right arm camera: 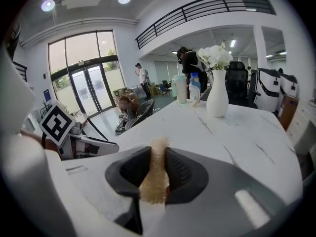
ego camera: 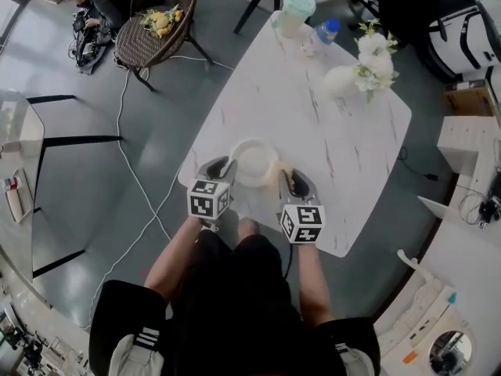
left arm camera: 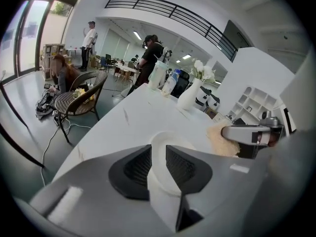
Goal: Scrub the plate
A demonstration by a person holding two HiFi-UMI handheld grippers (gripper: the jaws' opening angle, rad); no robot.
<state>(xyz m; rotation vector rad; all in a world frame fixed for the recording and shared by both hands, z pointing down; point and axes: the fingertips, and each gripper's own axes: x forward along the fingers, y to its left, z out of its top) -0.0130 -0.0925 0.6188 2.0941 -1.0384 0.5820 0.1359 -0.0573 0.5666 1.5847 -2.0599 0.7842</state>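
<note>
My left tool stands open about the rim of the plate on the counter. My right tool pinches the soft sponge. The plate looks stiff, slick and breakable, so I'd grip its rim.

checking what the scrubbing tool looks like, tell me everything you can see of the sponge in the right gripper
The sponge is a tan, coarse, fibrous-looking pad. It is squeezed thin between the pads of the right gripper, which is shut on it. It stands on edge, with its frayed top poking out past the fingertips and more of it showing below the pads. In the head view it sits at the right rim of the white plate, over the marbled table. Whether it touches the plate cannot be told.
</note>
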